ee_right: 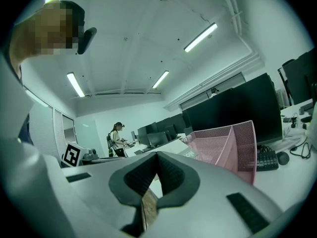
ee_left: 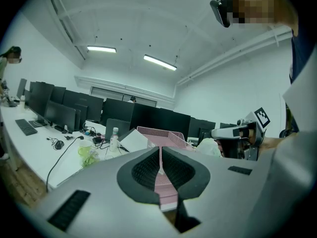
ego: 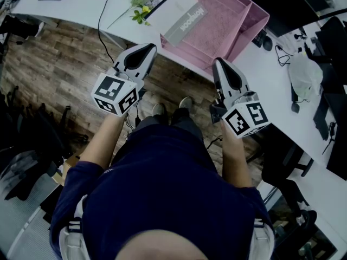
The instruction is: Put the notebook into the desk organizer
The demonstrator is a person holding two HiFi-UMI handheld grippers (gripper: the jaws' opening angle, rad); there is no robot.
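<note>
Person stands at the near edge of a white desk (ego: pixel 274 83), both grippers held out over the wood floor (ego: pixel 51 53), short of the desk edge. Left gripper (ego: pixel 147 48): jaws pressed together, nothing between them. Right gripper (ego: pixel 219 63): jaws also pressed together, empty. Pink mesh desk organizer (ego: pixel 256 21) sits at the near edge of the desk, ahead of and between the two grippers. White notebook (ego: pixel 176 12) with a grey band lies tilted over the organizer's left end, one corner sticking out past the rim; can't tell if it is seated in a compartment. It is ahead of the left gripper, slightly to its right, apart from both grippers, touched by neither. A small bunch of flowers (ego: pixel 140 7) lies on the desk just left of the notebook.
</note>
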